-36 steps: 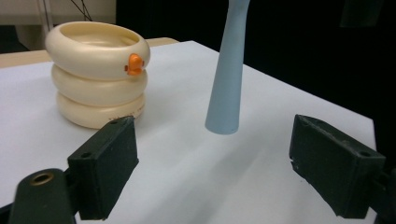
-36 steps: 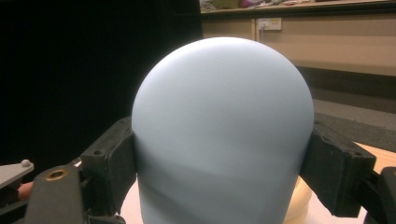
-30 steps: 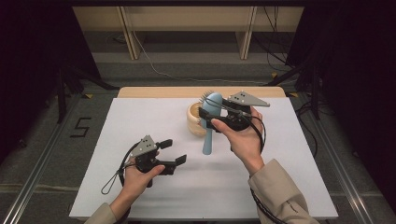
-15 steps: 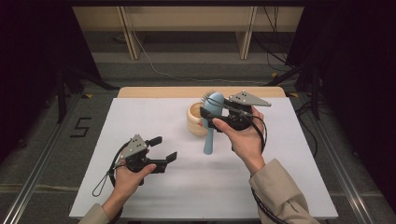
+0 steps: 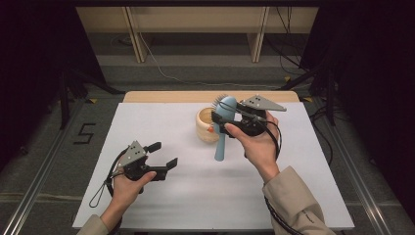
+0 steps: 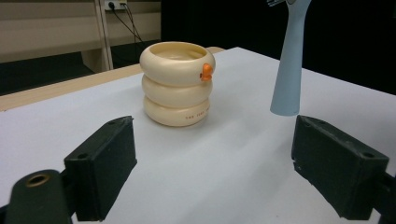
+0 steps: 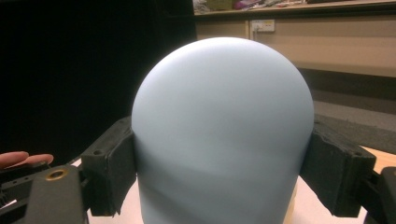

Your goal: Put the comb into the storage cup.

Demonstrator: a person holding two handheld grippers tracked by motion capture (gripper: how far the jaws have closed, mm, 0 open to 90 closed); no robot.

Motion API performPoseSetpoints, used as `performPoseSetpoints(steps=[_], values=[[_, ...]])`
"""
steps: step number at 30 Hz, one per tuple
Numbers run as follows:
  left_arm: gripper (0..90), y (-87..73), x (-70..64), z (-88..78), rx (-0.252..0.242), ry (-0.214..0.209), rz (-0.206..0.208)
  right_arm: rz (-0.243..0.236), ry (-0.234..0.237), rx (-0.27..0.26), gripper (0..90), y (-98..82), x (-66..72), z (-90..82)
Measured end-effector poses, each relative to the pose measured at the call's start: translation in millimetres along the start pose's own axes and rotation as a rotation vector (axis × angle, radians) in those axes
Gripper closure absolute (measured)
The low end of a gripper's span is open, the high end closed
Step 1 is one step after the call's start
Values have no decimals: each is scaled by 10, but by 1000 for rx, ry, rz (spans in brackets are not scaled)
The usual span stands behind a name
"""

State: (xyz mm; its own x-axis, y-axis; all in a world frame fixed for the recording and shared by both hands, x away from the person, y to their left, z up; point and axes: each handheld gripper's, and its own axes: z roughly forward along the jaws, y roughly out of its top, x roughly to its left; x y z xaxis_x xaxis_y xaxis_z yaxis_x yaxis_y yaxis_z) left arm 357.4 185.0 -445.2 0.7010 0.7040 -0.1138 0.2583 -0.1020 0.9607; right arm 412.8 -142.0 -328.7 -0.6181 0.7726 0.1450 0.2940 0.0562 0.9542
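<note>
- While my right gripper point(image 5: 230, 119) clamps the head of the blue brush point(image 5: 223, 128), the handle hangs down just beside the cup point(image 5: 205, 126), its tip above the table point(image 5: 161, 122).
- In the right gripper view both pads press the rounded back of the brush point(image 7: 222, 135); that dome is smooth, so I judge it could slide or swivel between them if I tilt my hand.
- My left gripper point(image 5: 159, 155) is released and holds nothing, low over the near left of the table, well apart from the cup point(image 6: 177, 84).
- From its own view the handle point(image 6: 289, 65) hangs right of the cup, with the bristles out of sight above.
- Risk one: swinging the handle toward the cup's mouth may knock the rim, and I expect a light, unsteadied cup to tip or skid.
- Risk two: the long handle could catch the orange knob point(image 6: 206, 72) on the rim.
- Steadying the cup with my left gripper first would help.
</note>
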Motion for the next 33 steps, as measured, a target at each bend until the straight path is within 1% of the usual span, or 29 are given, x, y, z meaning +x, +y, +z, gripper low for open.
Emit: performPoseSetpoints(steps=[8, 16, 33], values=[[117, -28, 41, -28, -1, -3, 21, 1, -7, -3, 202, 8, -25, -13], [106, -40, 121, -78, -12, 12, 13, -2, -14, -8, 202, 16, -39, -30], [119, -58, 154, -121, -7, 17, 12, 0, -24, -16, 201, 18, -70, -48]])
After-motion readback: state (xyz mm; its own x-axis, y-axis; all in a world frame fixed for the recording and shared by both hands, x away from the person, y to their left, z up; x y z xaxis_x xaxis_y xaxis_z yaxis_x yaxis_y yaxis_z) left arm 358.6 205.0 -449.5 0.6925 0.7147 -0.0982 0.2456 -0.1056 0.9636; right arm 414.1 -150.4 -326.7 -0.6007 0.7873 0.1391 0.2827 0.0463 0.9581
